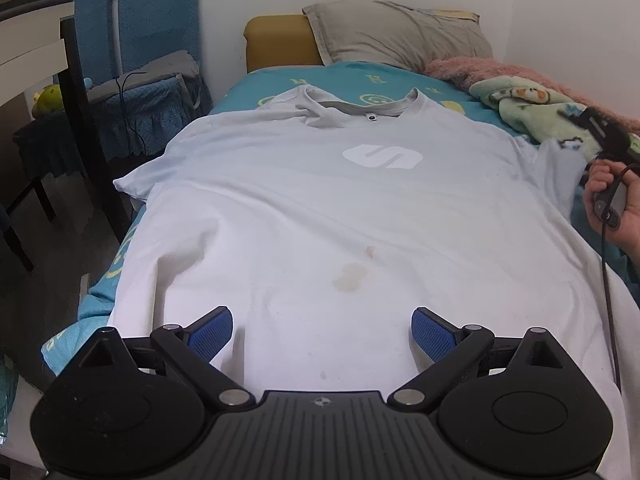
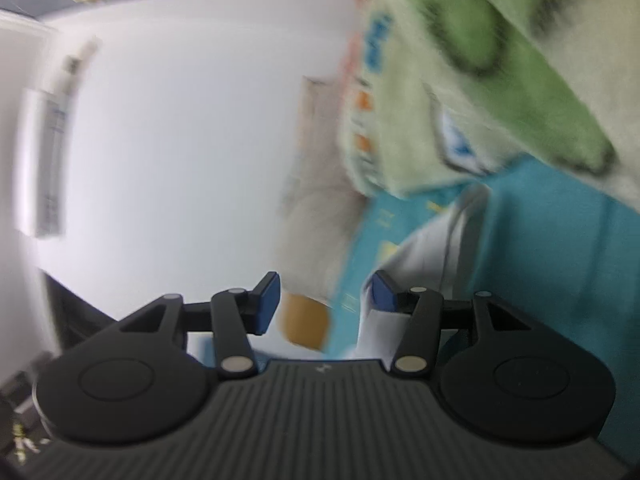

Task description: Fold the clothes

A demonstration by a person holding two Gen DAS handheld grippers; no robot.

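Observation:
A white T-shirt [image 1: 320, 208] with a pale logo lies spread flat on the bed, collar at the far end, a yellowish stain near its lower middle. My left gripper [image 1: 322, 332] hovers open over the shirt's near hem, nothing between its blue pads. In the left wrist view my right gripper [image 1: 608, 136] appears at the right edge, held in a hand [image 1: 612, 204], beside the shirt's right sleeve. The right wrist view is blurred and rolled sideways; there my right gripper [image 2: 326, 300] is open, with the white sleeve [image 2: 436, 240] beside its right pad.
The bed has a teal patterned sheet [image 1: 280, 76], a grey pillow [image 1: 396, 36] at the head, and pink and green blankets [image 1: 532, 100] bunched along the right side. Blue towels on a chair [image 1: 136, 60] stand left of the bed. A cable [image 1: 610, 300] trails over the shirt's right edge.

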